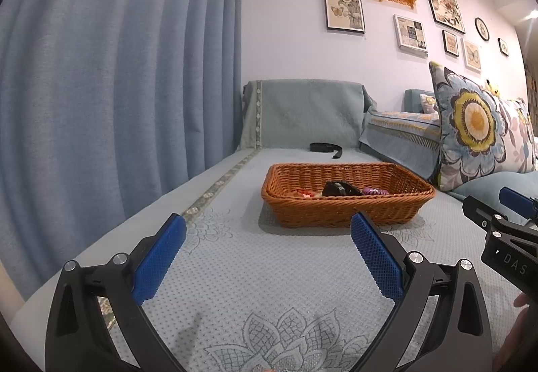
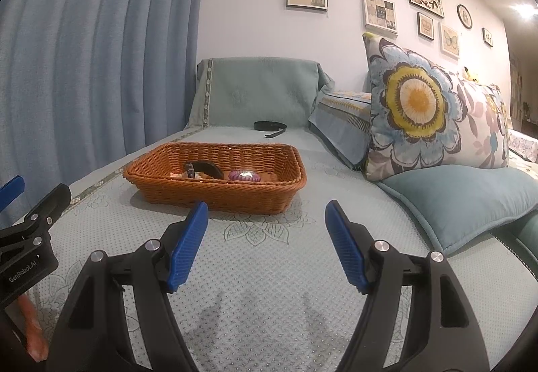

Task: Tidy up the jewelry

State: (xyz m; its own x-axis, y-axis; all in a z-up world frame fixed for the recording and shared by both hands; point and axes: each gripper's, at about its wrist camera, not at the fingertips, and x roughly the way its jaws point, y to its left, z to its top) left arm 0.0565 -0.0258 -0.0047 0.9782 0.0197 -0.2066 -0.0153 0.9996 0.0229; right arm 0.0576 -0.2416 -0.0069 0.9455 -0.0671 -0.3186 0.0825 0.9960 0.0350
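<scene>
- Hovering low over the sofa seat [image 1: 302,274], left gripper [image 1: 269,230] spread wide, nothing between its blue pads [image 1: 158,261].
- Right gripper [image 2: 265,220] likewise agape and empty, just right of the left one.
- Sitting farther off on the seat — wicker basket [image 2: 215,193], holding a dark hair clip [image 2: 205,168], a purple coiled hair tie [image 2: 243,175] and small reddish bits.
- Beyond the basket, black strap [image 2: 269,126] near the far backrest; floral cushion [image 2: 417,103] at right.

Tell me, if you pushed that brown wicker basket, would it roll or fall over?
Probably neither. The wicker basket is low, wide and flat-bottomed, so it should slide, not tip. The woven weave suggests it is light and fairly stiff. The textured sofa cover may drag on it a little.
</scene>
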